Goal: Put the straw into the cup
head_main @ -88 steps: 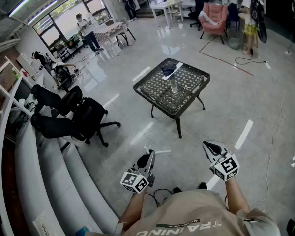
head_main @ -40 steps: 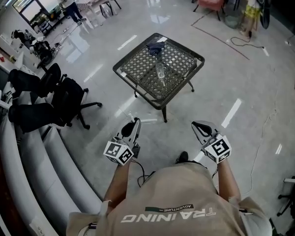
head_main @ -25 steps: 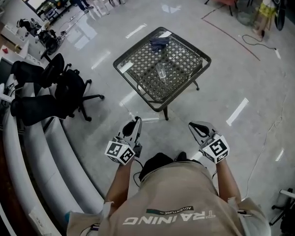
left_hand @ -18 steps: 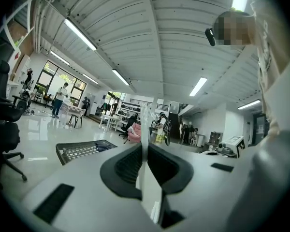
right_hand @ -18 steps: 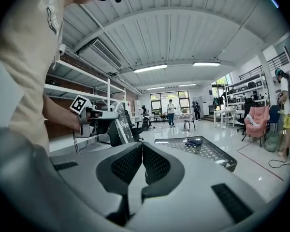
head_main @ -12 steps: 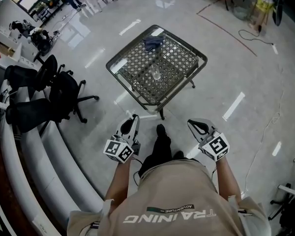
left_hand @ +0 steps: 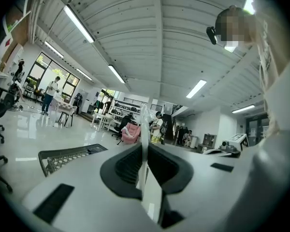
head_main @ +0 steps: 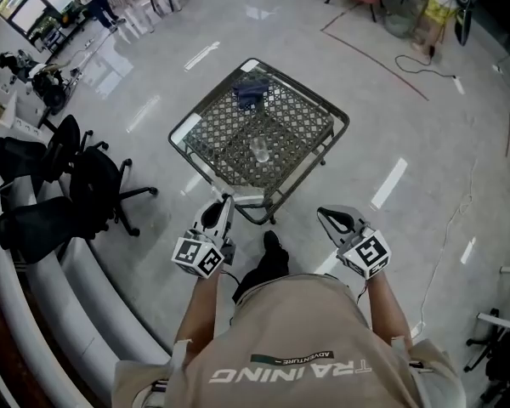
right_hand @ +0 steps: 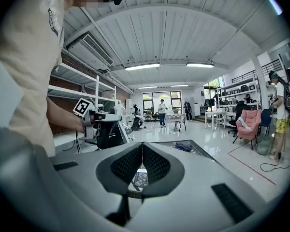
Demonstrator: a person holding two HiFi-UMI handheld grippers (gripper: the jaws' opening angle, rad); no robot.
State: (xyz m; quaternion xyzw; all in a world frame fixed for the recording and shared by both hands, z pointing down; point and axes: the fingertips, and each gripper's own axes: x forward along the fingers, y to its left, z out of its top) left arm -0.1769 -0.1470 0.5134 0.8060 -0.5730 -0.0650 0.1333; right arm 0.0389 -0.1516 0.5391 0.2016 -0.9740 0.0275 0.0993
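Straw: pale and translucent, stands upright, clamped between the jaws of the left gripper; pokes up past the jaw tips in the left gripper view. Held low in front of the person's torso, short of the table

Cup: clear, upright, stands near the middle of the dark lattice tabletop, well apart from both grippers. Shares the top with a dark blue bundle at the far corner

Right gripper: jaws closed tip to tip, grips nothing; leaves only a small gap lower down, with a bit of the tabletop showing through it. Hangs about level with the left one, on the other side of the person's dark shoe, and points toward the table

Left of the table: two black office chairs on the glossy pale floor, beside curved grey ledges. Farther off, in the right gripper view: a pink armchair, white tables and several people standing, too small for detail
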